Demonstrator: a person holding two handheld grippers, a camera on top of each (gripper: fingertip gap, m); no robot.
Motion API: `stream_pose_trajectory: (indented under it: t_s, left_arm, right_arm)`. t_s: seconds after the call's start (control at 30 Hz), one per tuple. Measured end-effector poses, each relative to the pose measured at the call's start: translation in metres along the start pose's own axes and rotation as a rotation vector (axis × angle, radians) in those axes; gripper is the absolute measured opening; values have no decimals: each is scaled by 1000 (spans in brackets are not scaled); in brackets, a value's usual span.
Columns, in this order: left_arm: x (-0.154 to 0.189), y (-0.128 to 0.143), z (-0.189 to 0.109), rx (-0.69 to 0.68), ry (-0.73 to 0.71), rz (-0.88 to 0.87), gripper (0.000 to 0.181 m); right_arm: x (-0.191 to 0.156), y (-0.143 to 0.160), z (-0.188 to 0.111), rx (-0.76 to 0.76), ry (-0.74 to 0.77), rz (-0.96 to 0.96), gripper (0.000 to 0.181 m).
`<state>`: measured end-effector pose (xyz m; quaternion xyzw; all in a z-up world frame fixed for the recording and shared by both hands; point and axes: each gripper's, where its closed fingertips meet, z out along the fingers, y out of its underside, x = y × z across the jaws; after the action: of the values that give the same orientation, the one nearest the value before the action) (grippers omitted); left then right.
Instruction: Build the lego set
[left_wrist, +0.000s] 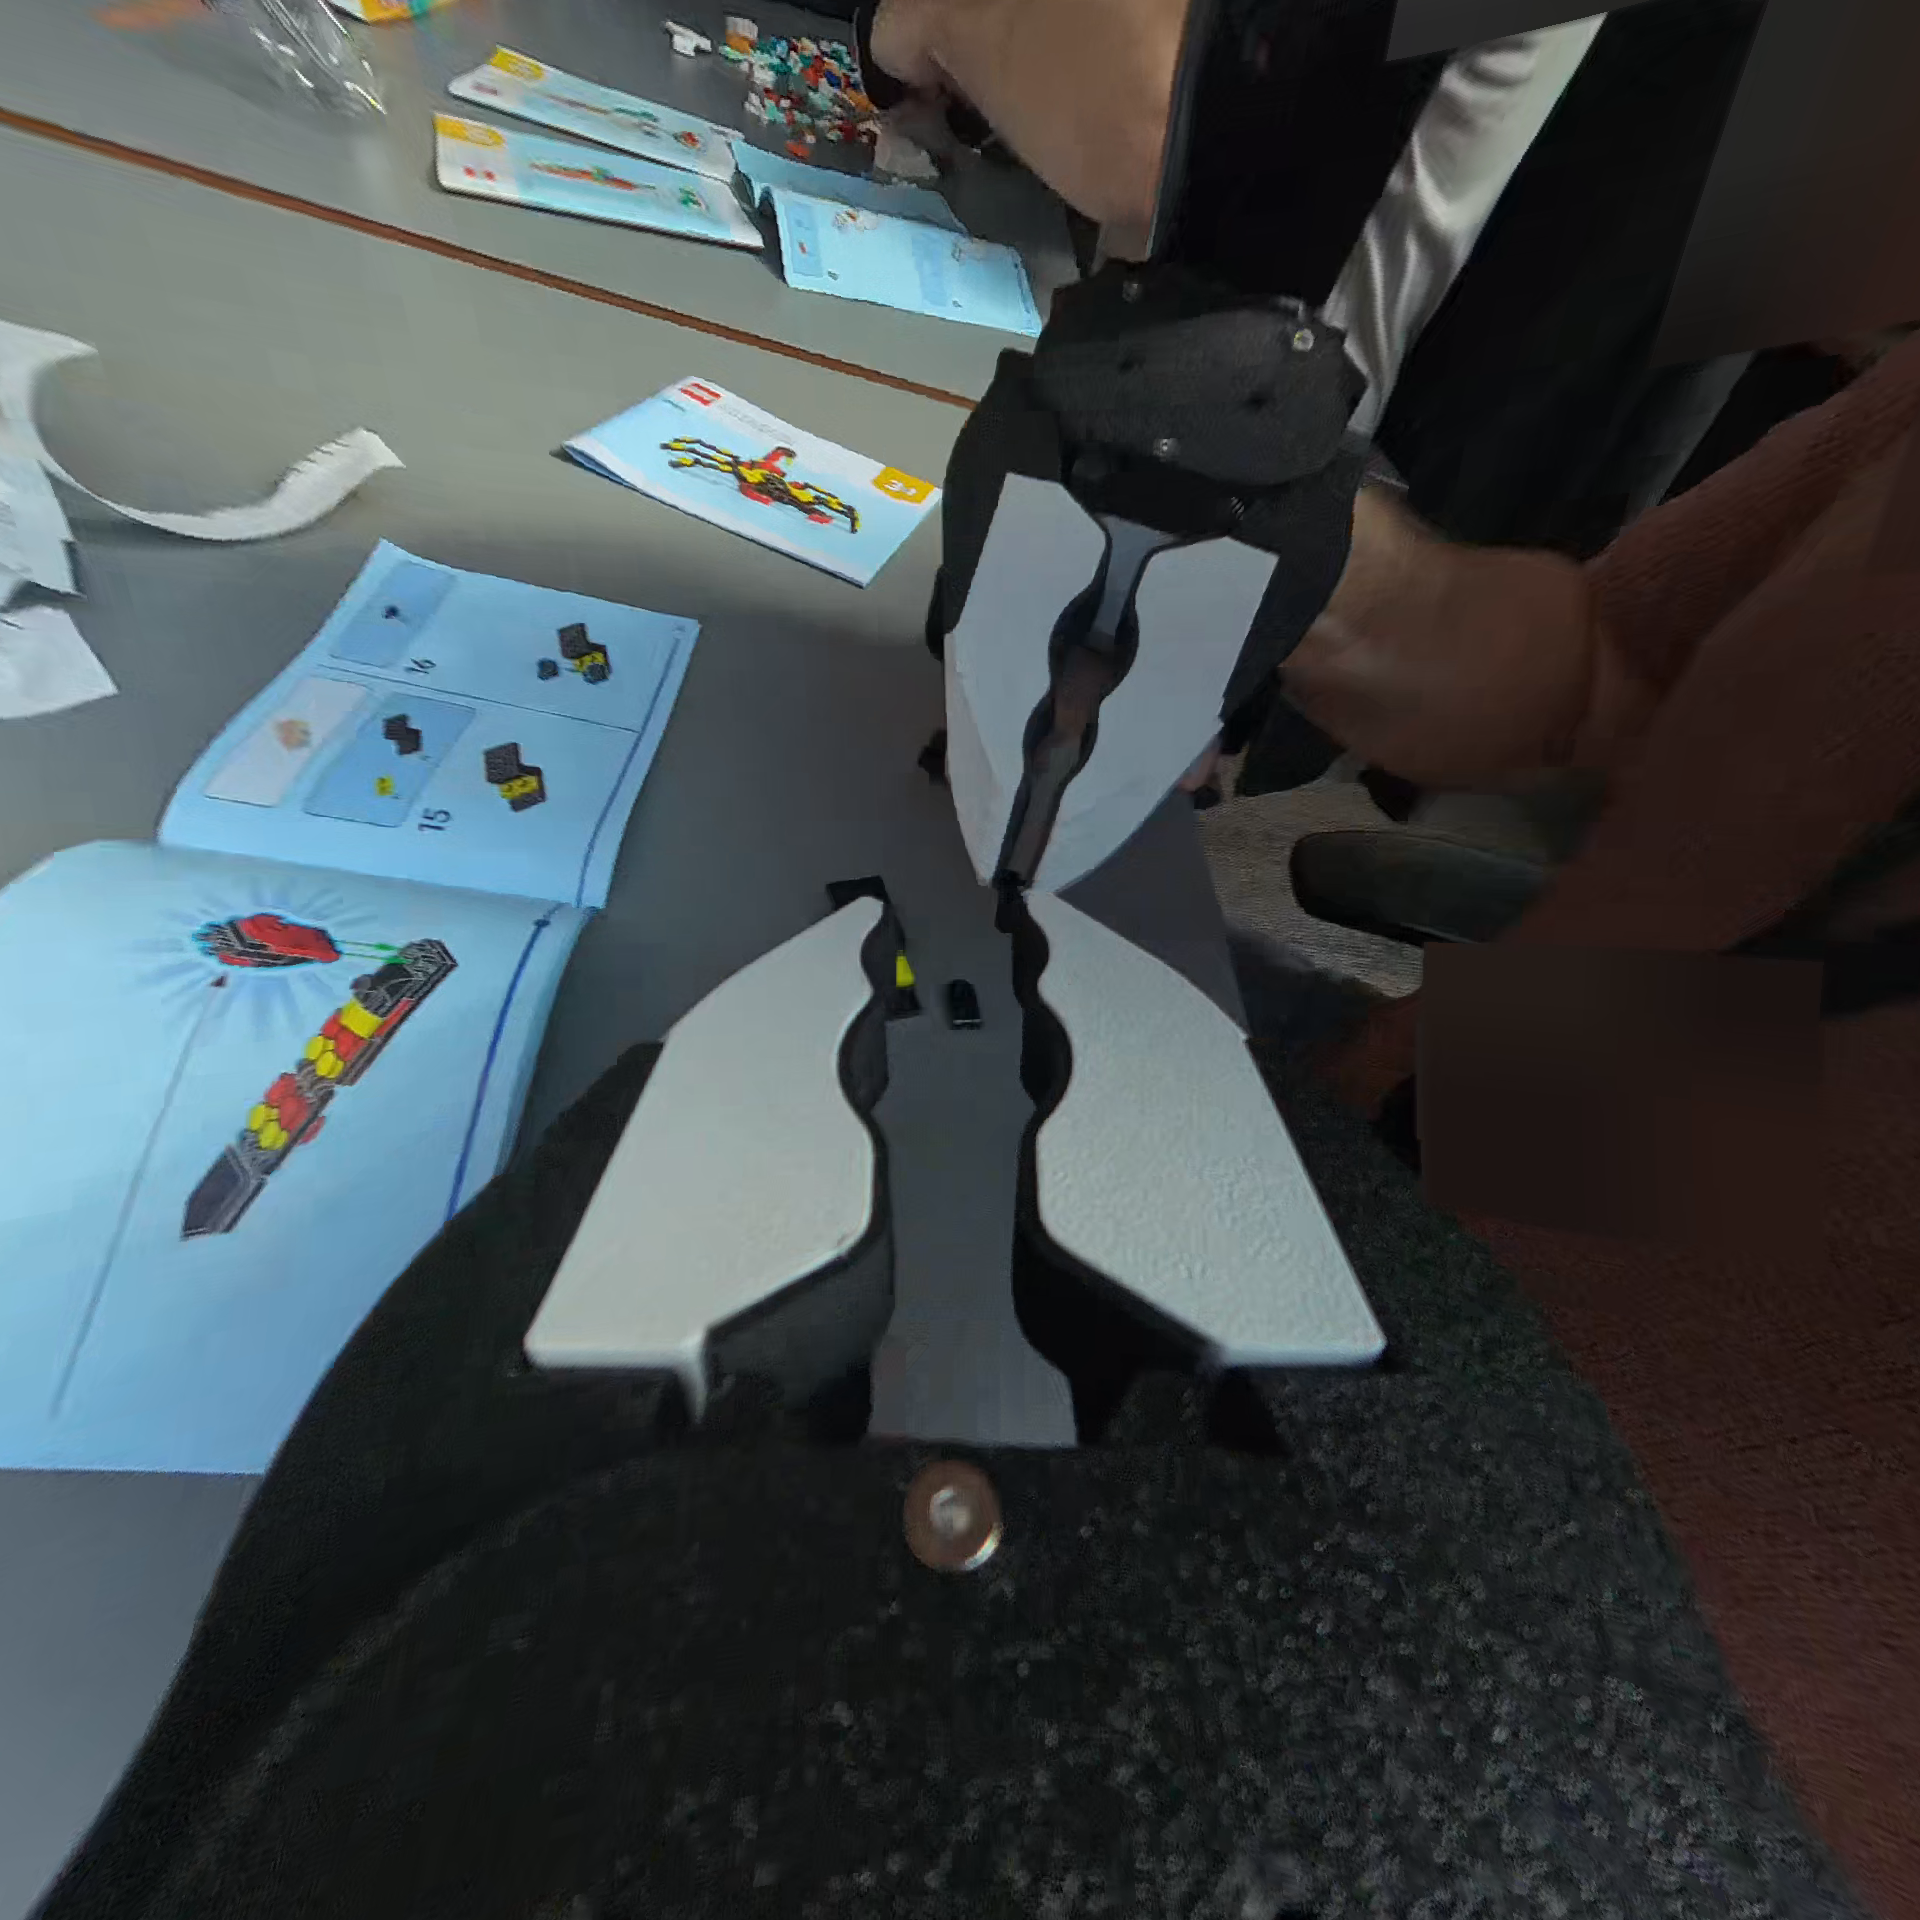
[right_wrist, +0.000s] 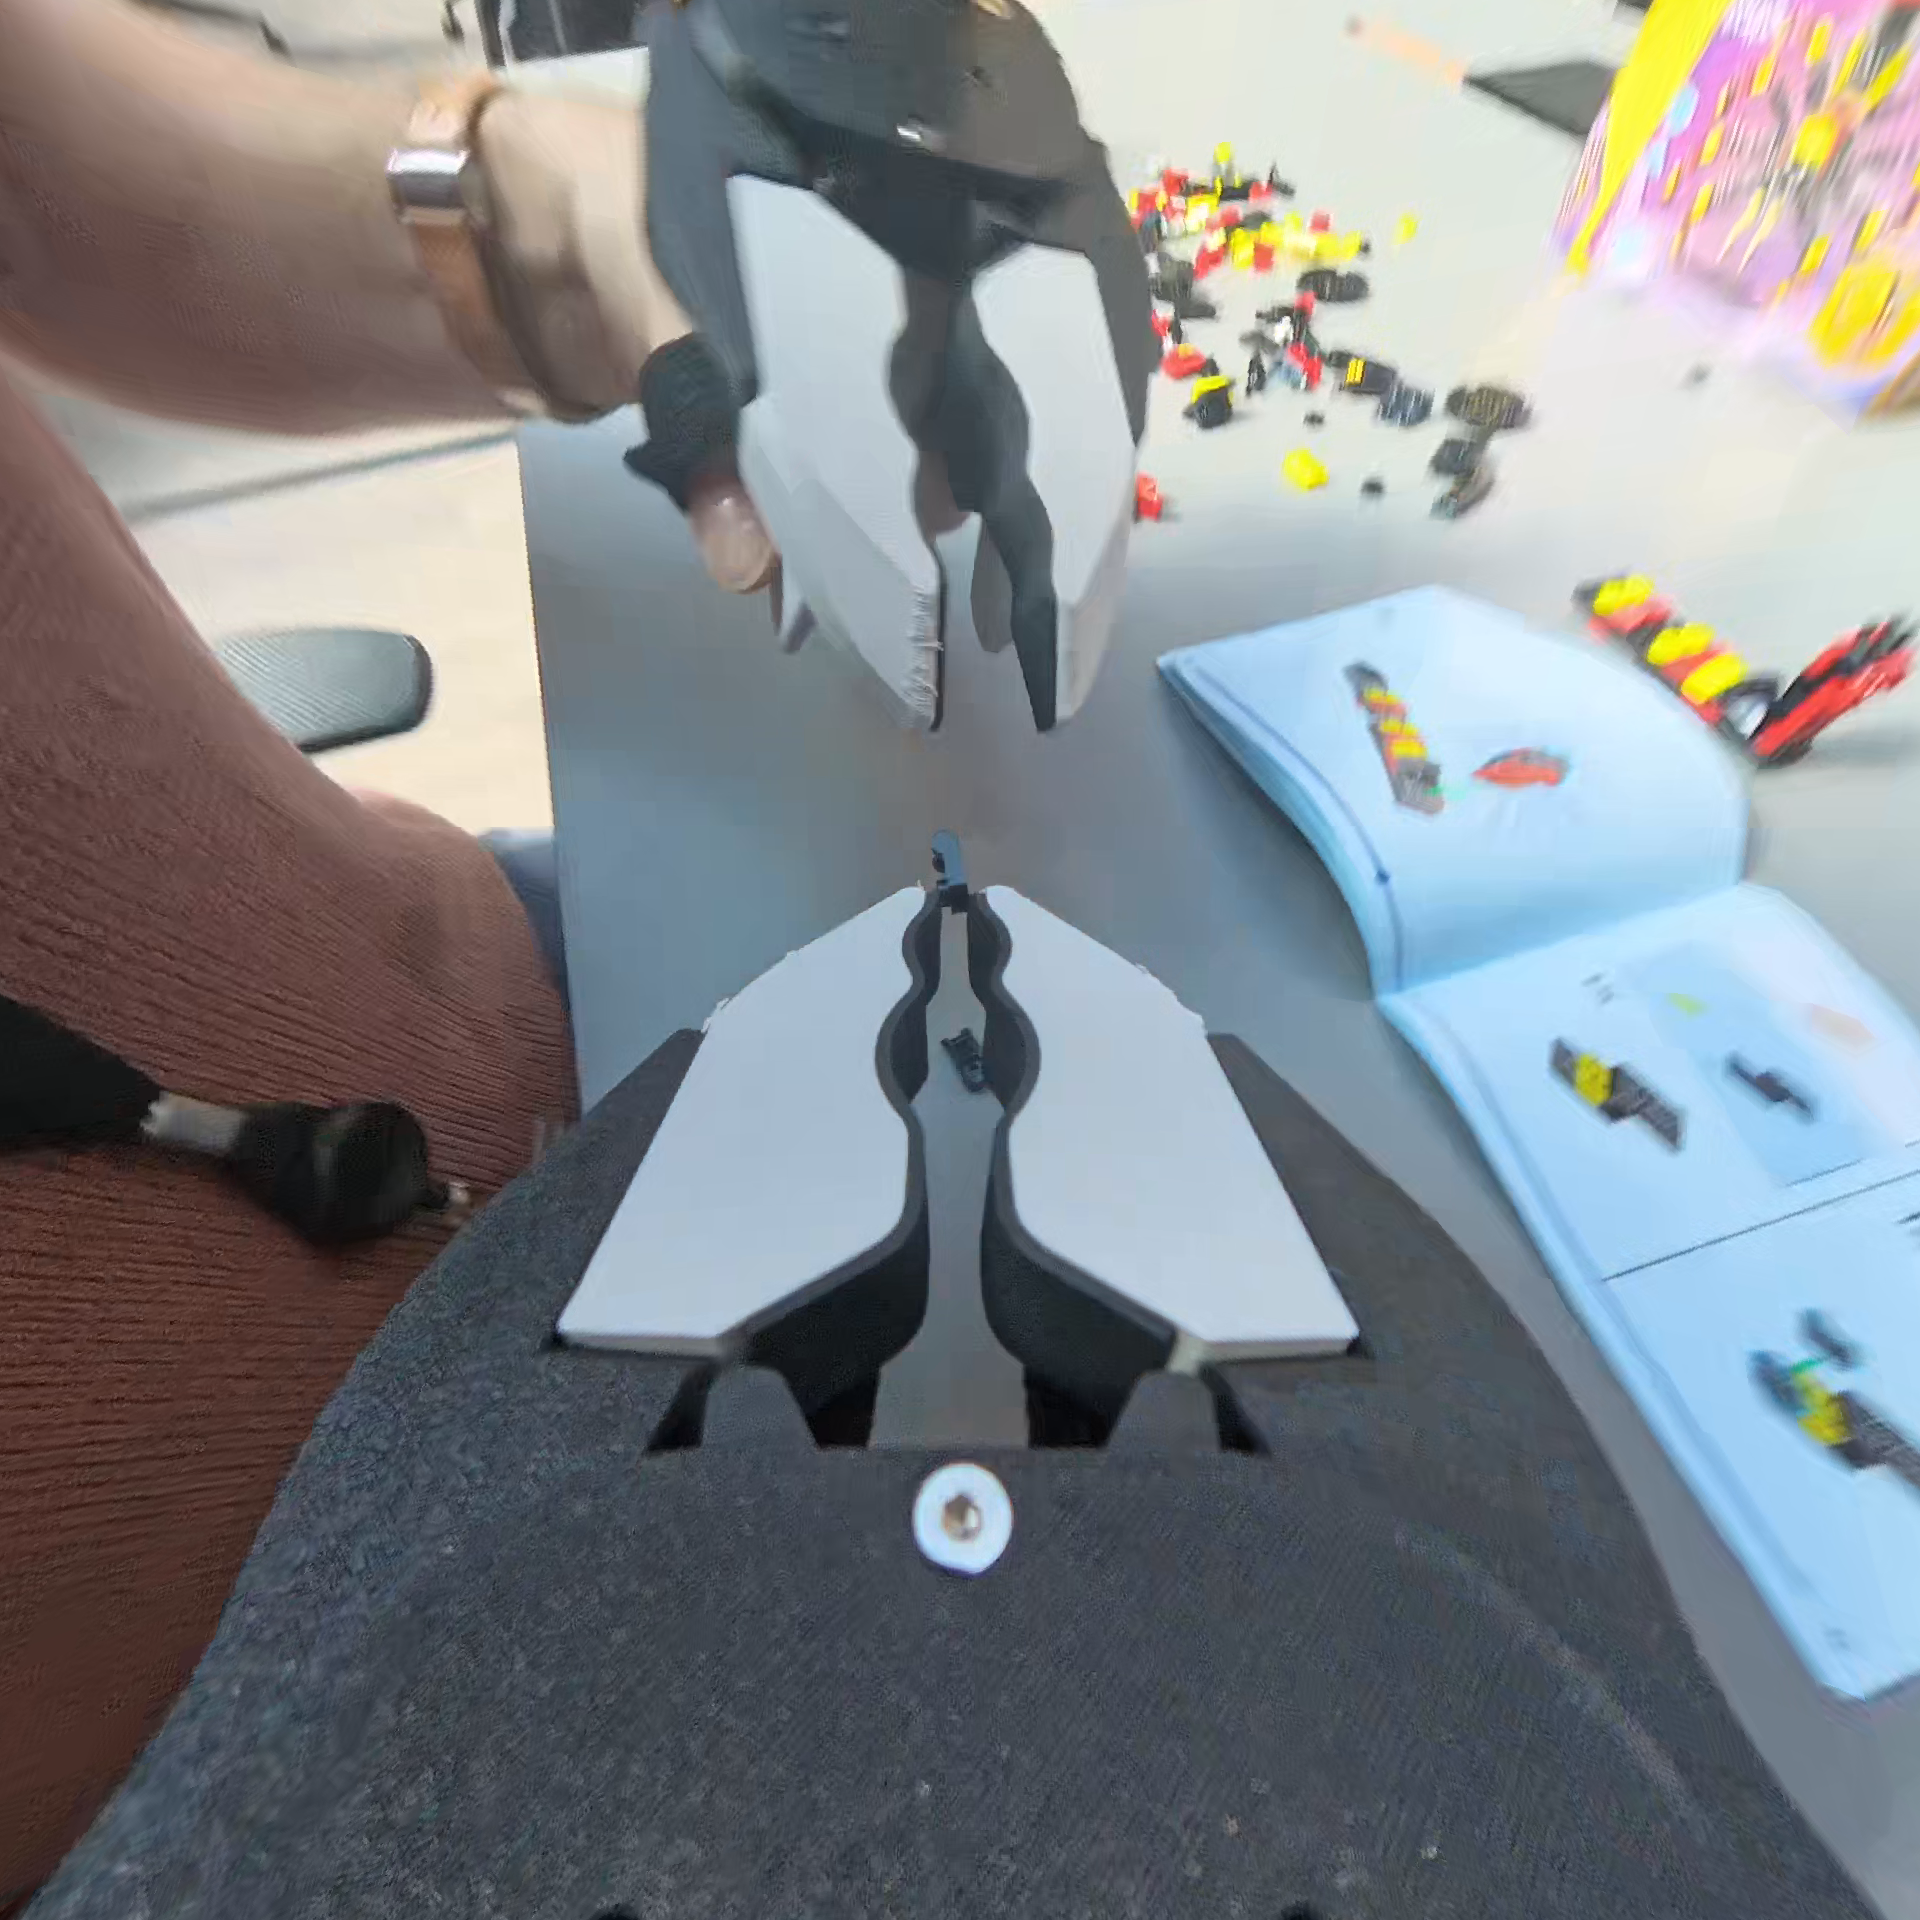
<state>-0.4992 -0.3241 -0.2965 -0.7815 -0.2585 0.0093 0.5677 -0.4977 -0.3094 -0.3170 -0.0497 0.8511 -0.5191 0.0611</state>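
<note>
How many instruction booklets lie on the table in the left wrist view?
5 booklets: two closed at the far side, one open beside them, one closed in the middle, one open nearest the camera. Others may lie out of view.

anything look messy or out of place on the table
Mostly working clutter. Loose lego pieces lie scattered across the table instead of sorted, and torn paper strips lie curled beside the open instruction booklet. One small black piece lies alone. Nothing looks broken.
</note>
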Motion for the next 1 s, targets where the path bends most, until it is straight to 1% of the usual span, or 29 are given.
stream_pose_trajectory:
  t_s: [0.03,0.07,0.1,0.13,0.2,0.27,0.3,0.4,0.5,0.63,0.87,1.0]
  left_arm:
    - [-6,-2,-3,5,-108,145,20]
    - [-9,-4,-5,-2,-202,303,19]
    - [-8,-5,-5,-13,-262,458,18]
    - [-5,-7,-4,-14,-292,579,17]
    - [2,-4,1,-40,-294,749,17]
    - [9,-6,6,-33,-282,866,17]
    - [11,-6,9,-38,-271,899,17]
    - [13,-3,17,-82,-237,974,17]
    - [15,0,23,-116,-200,992,16]
    - [16,3,26,-139,-174,972,8]
    - [14,10,27,-162,-172,966,9]
    - [15,9,26,-144,-166,946,8]
  right_arm:
    - [0,1,0,-6,-74,192,4]
    - [-3,-4,-2,36,-183,345,4]
    - [-4,-11,-5,80,-266,461,4]
    - [-3,-15,-8,98,-316,545,4]
    - [-2,-18,-13,82,-408,665,4]
    - [-4,-17,-17,37,-483,740,4]
    - [-2,-13,-16,4,-473,750,4]
    - [-9,-7,-15,-62,-510,767,4]
    - [-12,-4,-12,-89,-525,771,4]
    - [-12,-4,-11,-99,-531,775,4]
    - [-18,-1,-10,-127,-552,760,4]
    - [-17,-3,-10,-123,-563,772,4]
